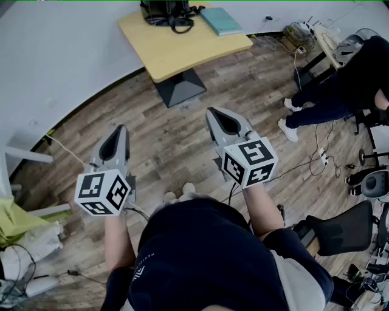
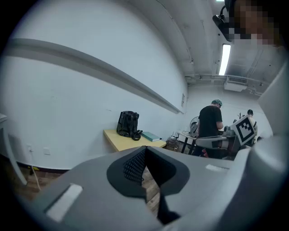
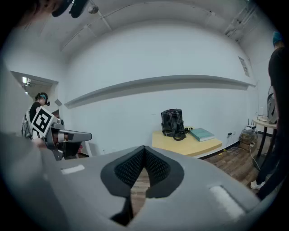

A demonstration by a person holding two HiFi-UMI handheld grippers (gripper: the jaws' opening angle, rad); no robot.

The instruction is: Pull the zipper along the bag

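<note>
A black bag stands upright at the far edge of a yellow table, against the white wall; it also shows as the bag in the left gripper view and the bag in the right gripper view. My left gripper and right gripper hang over the wood floor, well short of the table. Both are shut with nothing between the jaws. The zipper is too small to make out.
A teal book lies on the table beside the bag. A seated person and desks with cables are at the right. Black office chairs stand near my right. A white rack with a green cloth is at the left.
</note>
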